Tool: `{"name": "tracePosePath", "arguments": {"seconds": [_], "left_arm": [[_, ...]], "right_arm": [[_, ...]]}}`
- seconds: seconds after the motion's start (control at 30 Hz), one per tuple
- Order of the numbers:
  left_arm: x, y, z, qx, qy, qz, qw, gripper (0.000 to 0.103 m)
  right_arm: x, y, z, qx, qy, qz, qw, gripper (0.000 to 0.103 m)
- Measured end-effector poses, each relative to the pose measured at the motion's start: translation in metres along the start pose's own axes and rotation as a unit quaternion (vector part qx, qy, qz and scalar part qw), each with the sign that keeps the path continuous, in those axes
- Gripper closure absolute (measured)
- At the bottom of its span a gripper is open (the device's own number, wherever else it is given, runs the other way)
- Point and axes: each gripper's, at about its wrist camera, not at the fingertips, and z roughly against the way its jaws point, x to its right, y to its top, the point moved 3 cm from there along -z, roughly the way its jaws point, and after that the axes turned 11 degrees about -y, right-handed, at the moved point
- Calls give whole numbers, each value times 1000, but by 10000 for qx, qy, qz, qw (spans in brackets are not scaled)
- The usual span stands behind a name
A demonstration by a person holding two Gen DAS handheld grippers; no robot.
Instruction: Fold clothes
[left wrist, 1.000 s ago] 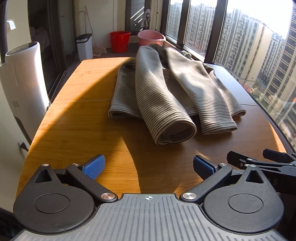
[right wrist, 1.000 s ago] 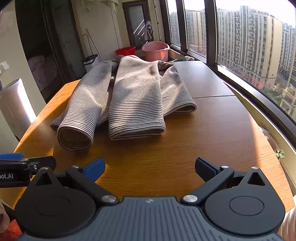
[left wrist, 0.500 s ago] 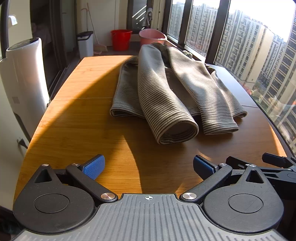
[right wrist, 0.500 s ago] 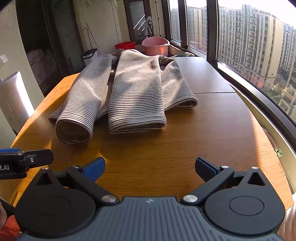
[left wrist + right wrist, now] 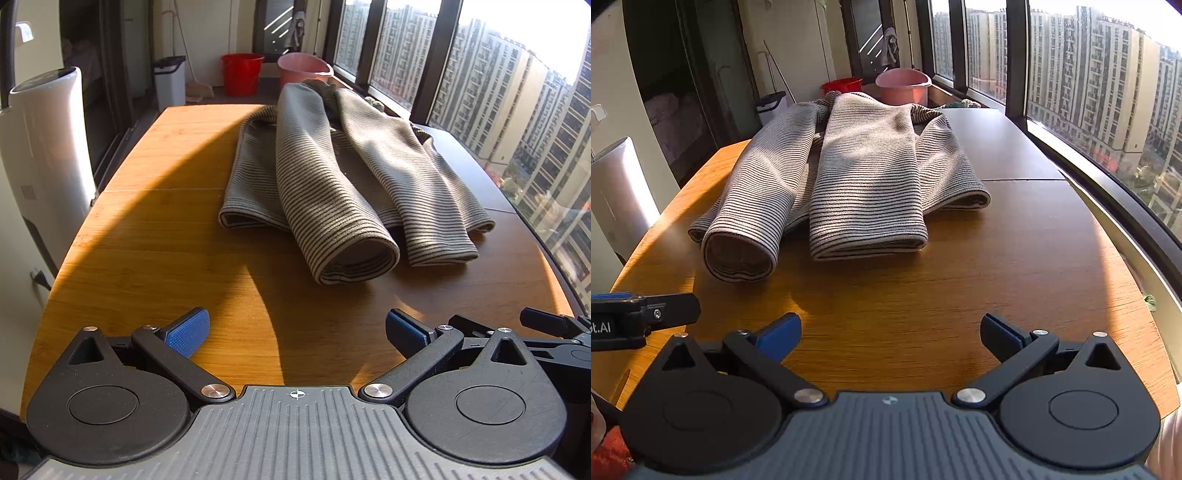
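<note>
A grey striped sweater (image 5: 343,177) lies on the wooden table (image 5: 155,236), both sleeves folded down over its body, cuffs toward me. It also shows in the right wrist view (image 5: 864,173). My left gripper (image 5: 295,328) is open and empty, low over the table's near edge, a short way before the left sleeve's cuff (image 5: 358,262). My right gripper (image 5: 890,332) is open and empty, just short of the right sleeve's cuff (image 5: 868,243). Each gripper shows at the edge of the other's view.
A white tower appliance (image 5: 44,155) stands left of the table. A white bin (image 5: 170,85), red bucket (image 5: 242,74) and pink basin (image 5: 304,70) sit on the floor beyond the far end. Large windows (image 5: 1089,92) run along the right side.
Both grippers have moved slightly forward toward the sweater, so it looks a little nearer. The sweater has not moved. Both stay open.
</note>
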Motion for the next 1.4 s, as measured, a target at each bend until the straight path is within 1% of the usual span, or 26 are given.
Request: {"name": "tracePosePath", "arguments": {"seconds": [1.4], "left_arm": [[1,2,0,-17,1,12,10000,0]], "right_arm": [[0,-2,-7,-163,70,-16,9998,0]]}}
